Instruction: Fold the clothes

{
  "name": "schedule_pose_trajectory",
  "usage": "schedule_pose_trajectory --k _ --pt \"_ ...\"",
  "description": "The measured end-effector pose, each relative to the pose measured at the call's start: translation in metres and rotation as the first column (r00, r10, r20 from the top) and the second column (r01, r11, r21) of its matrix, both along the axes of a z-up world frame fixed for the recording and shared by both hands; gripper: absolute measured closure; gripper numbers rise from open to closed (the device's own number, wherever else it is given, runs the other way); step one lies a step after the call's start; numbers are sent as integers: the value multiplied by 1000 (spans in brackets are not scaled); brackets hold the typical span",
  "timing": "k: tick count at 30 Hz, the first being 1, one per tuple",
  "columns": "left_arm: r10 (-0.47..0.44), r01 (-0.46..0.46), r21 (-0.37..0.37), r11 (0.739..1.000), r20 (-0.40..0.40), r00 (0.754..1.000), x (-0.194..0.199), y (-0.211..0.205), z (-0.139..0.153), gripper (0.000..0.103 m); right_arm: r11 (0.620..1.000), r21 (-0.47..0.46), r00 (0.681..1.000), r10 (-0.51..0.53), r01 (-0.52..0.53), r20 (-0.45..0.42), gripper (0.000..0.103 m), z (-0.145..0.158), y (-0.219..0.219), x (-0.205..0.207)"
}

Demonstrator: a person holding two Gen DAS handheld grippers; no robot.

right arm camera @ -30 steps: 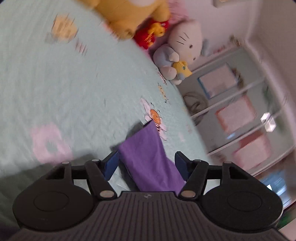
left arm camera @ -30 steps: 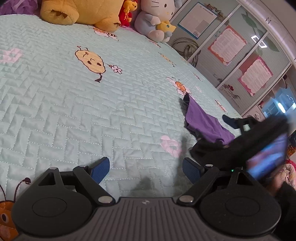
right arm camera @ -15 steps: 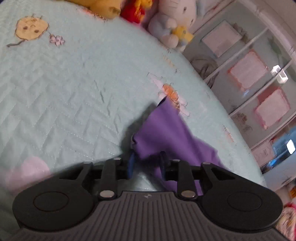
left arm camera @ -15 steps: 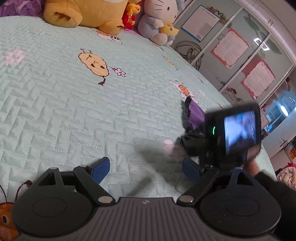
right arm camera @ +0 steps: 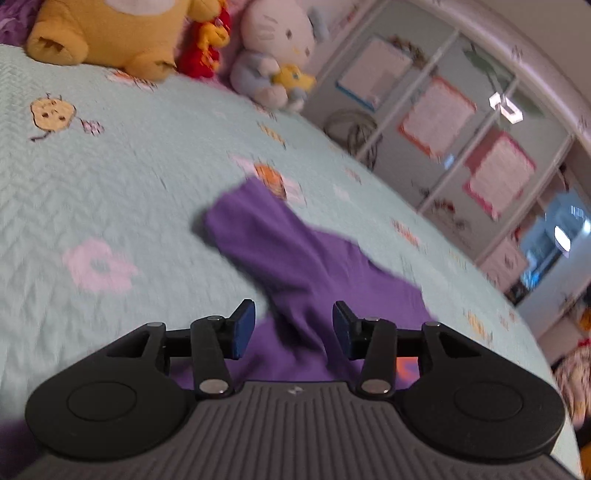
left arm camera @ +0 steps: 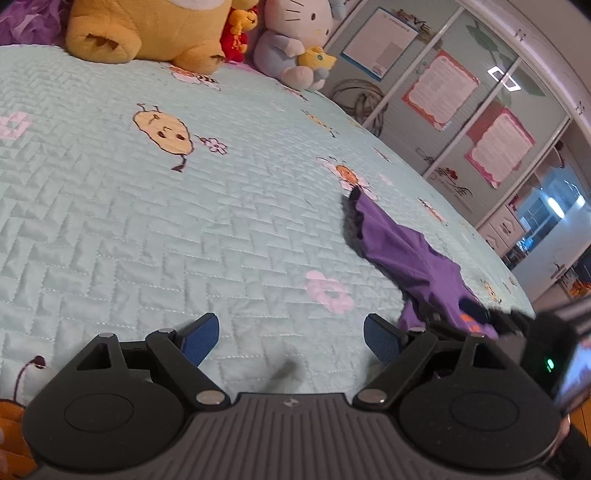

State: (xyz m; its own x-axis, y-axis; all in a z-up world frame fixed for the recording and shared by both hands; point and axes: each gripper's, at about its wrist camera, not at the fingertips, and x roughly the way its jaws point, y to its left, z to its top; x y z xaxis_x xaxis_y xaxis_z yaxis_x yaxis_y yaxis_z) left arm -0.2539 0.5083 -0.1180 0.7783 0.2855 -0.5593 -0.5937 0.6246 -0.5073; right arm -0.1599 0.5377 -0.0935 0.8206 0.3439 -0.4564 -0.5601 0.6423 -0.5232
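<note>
A purple garment (left arm camera: 406, 251) lies stretched out in a long crumpled strip on the right part of the mint quilted bed (left arm camera: 184, 229). Its near end bears an orange print (left arm camera: 469, 319). In the right wrist view a raised fold of the garment (right arm camera: 303, 266) runs between the blue pads (right arm camera: 243, 325) of my right gripper (right arm camera: 293, 325). The jaws are opening and the pads stand clear of the cloth. My left gripper (left arm camera: 291, 336) hovers open over bare quilt to the left of the garment, nothing between its fingers.
Plush toys sit along the far edge of the bed: a big yellow one (left arm camera: 147, 33) and a white cat (left arm camera: 295, 40). Wardrobe doors with posters (left arm camera: 443, 88) stand beyond the bed's right edge. Bare quilt spreads left of the garment.
The right gripper went from straddling the garment to pinching it, then drew back toward the near right end. Its jaws have parted again. The garment now lies longer. The left gripper stayed put.
</note>
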Motion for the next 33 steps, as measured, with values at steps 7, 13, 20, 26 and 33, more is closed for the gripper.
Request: schedule_pose_trajectory --k 7,13,20,26,33 --pt "-11 11 3 1000 -4 1000 3 -2 -1 14 998 15 994 -66 67 -87 55 -8 -11 3" --pt "-19 19 8 1000 5 1000 3 -2 0 14 993 84 978 -71 88 -194 55 -19 -23 -19" --pt "16 -15 37 999 -25 1000 -7 -3 2 14 967 229 982 -69 108 -174 61 11 -36 -19" --pt "-48 56 90 994 -83 995 -37 -20 9 15 938 257 925 -131 232 -357 94 -12 -14 44" --pt "-133 152 142 978 -131 982 -90 -56 13 15 891 415 930 -21 183 -367 97 -2 -12 16"
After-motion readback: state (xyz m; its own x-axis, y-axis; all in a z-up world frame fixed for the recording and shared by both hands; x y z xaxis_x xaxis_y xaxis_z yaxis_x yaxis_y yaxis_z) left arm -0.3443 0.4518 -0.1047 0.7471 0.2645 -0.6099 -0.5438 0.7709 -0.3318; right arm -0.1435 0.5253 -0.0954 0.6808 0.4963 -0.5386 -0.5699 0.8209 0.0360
